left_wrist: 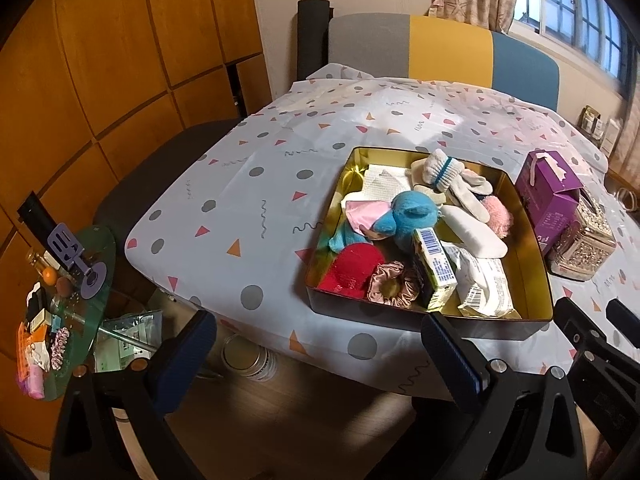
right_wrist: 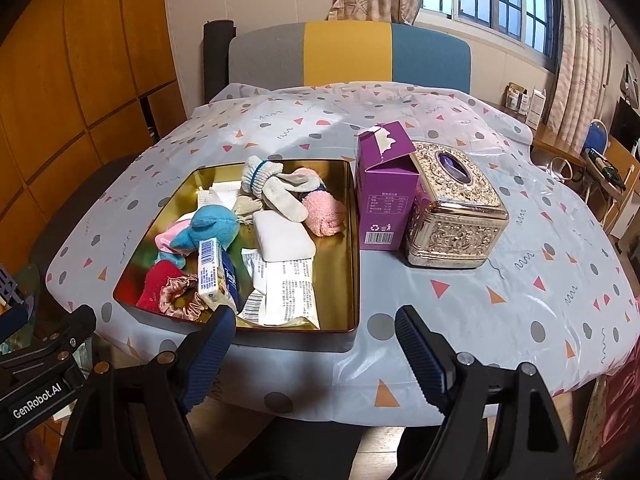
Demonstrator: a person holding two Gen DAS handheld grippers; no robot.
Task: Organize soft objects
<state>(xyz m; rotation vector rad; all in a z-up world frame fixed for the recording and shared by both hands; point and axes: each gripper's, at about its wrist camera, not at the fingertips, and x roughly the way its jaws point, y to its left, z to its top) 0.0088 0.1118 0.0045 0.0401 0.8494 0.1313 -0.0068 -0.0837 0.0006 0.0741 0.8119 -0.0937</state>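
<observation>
Both grippers, left (left_wrist: 320, 356) and right (right_wrist: 316, 348), hover with jaws released at the near edge of the surface (right_wrist: 500, 280), where one gold tin (right_wrist: 354, 240), long axis running away from them, holds one blue plush (right_wrist: 212, 222), one red pouch (right_wrist: 154, 286), one scrunchie (right_wrist: 180, 294), two pale gloves (right_wrist: 276, 192).

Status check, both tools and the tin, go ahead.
Left tool open, right tool open, both empty. Soft items heaped in gold tin. Purple carton beside tin, untouched.
</observation>
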